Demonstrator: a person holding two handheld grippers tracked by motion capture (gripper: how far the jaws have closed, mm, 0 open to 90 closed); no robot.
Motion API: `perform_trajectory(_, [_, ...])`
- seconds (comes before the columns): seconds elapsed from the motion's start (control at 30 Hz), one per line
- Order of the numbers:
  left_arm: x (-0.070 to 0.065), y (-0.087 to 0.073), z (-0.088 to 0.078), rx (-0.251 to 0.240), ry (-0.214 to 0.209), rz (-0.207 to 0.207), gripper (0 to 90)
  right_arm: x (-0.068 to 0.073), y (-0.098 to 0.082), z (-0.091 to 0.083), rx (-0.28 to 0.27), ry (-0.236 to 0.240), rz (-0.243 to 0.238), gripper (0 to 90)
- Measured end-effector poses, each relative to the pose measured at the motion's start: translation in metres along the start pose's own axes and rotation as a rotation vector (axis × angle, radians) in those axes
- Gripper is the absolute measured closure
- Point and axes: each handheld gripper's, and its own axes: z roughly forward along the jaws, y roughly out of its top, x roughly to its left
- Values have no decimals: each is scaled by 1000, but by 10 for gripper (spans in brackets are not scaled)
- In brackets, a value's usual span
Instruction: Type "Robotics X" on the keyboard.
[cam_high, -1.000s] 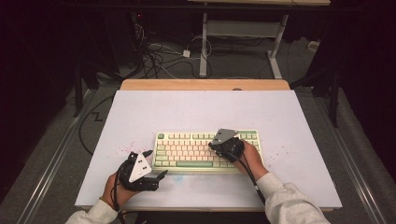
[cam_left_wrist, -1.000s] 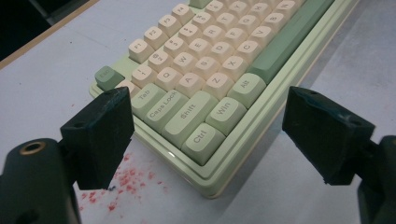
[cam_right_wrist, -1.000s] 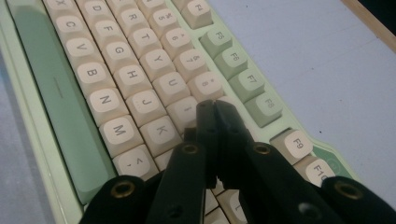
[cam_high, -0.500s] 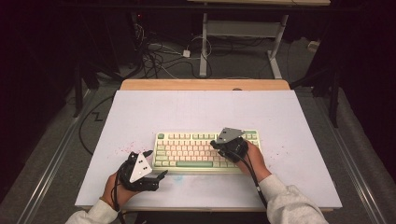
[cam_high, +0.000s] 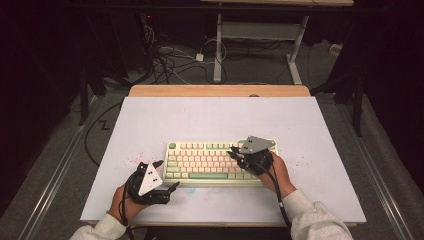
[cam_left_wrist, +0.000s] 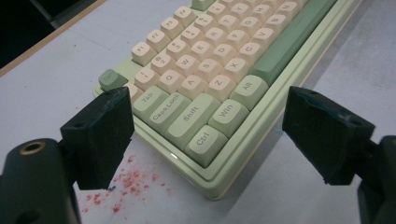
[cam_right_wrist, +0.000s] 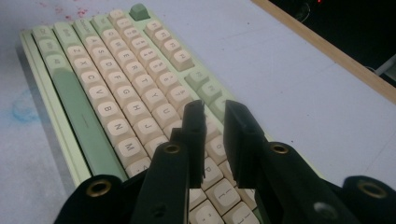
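- Keyboard (cam_high: 220, 159): flat on white table (cam_high: 200, 115), near front edge, centre.
- Right gripper (cam_high: 234, 152): above right-hand keys, jaws just opened to narrow gap, nothing between.
- Left gripper (cam_high: 167, 176): beside keyboard's front-left corner, jaws spread wide, empty.

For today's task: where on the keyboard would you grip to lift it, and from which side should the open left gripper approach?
Grip the keyboard at its near-left corner, by the thin pale-green case edge below the Ctrl key. Come in low from the person's side, level with the table. The left gripper already faces that corner with jaws wide apart. The case lies flat and its rim looks slim enough to pinch; the keycaps would probably give.
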Motion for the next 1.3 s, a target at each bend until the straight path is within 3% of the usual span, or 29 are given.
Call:
perform_trajectory(0.2, [1,0,-1,-1,0,-5,161,3,1,-6,-25,8,-13,724])
perform_trajectory(0.47, [1,1,-2,-6,0,-9,162,7,0,-20,-76,12,-10,531])
perform_trajectory(0.7, [2,2,-2,-7,-1,-14,161,8,-5,-29,-109,-45,-3,333])
perform_trajectory(0.97, [2,3,-4,-14,-15,-25,166,9,-12,-40,-129,-72,-5,262])
perform_trajectory(1.13, [3,5,-6,-32,-40,-41,282,8,-20,-49,-132,-86,-9,250])
perform_trajectory(1.3, [4,8,-8,-33,-82,-44,516,6,-29,-59,-135,-99,-6,250])
